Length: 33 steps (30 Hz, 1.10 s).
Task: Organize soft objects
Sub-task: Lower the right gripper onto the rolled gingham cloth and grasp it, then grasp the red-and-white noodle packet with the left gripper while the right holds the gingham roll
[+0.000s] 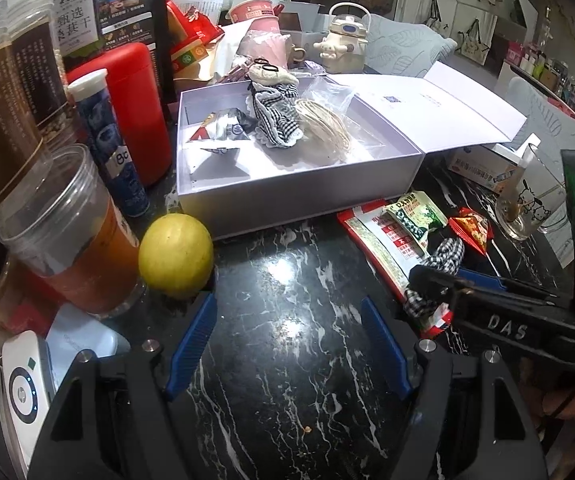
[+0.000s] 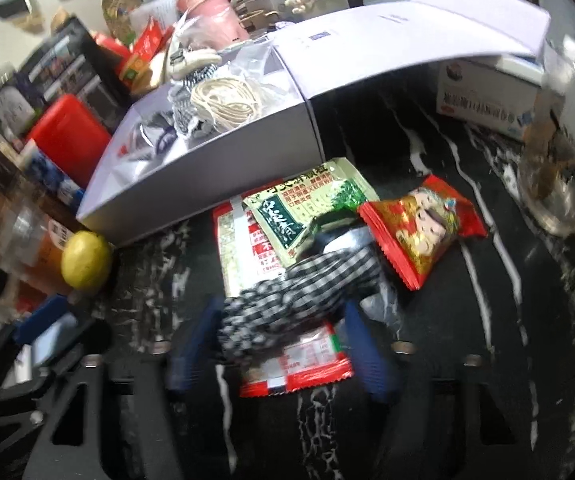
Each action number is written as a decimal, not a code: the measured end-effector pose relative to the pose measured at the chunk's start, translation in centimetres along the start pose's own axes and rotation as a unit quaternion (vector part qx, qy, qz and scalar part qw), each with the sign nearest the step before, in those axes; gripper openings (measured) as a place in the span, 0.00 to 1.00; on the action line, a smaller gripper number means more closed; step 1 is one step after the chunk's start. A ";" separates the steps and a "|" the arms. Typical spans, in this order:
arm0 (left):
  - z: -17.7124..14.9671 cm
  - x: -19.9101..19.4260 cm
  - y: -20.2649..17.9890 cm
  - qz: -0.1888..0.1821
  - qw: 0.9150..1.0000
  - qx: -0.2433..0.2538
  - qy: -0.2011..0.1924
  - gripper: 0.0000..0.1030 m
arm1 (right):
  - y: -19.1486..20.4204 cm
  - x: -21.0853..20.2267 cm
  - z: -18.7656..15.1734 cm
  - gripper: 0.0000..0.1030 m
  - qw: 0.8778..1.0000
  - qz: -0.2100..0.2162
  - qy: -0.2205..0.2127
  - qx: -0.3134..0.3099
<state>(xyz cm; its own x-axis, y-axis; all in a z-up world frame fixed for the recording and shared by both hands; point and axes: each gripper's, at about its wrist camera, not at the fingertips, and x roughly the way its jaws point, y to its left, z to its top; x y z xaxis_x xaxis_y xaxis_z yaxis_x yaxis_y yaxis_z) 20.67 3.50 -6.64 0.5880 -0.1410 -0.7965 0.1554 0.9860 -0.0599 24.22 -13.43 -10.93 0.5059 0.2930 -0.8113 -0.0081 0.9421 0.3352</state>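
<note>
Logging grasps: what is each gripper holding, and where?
Left gripper: nothing. Right gripper straddles the checkered cloth mid-length; whether the jaws grip cannot be told.

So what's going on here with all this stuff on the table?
Someone is tidying soft things into the white box, using a hand-held gripper in each hand. The right gripper is open around a black-and-white checked cloth that lies on snack packets in front of the box; whether the fingers touch it is too blurred to tell. The left gripper is open and empty over the black marble table, beside a lemon. Another checked cloth and a coil of string sit in the box.
</note>
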 end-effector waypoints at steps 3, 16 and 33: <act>0.0 0.0 -0.6 -0.003 1.000 0.006 0.002 0.72 | -0.5 -0.8 -0.3 0.32 1.000 0.005 -0.011 -0.002; 0.4 0.7 -4.6 -0.050 0.999 0.019 0.002 0.72 | -3.8 -3.9 -2.2 0.30 0.997 -0.040 0.001 -0.059; 1.7 5.1 -9.0 -0.080 0.995 -0.003 0.053 0.72 | -8.5 -5.5 -2.7 0.60 0.997 -0.053 0.009 -0.058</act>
<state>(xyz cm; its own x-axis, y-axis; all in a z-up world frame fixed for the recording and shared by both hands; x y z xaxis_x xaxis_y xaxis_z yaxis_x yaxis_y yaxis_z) 23.68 -6.20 -9.15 0.4694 -0.2864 -0.8352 0.2352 0.9523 -0.1944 19.16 -22.58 -10.64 0.4936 0.1931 -0.8480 -0.0563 0.9801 0.1904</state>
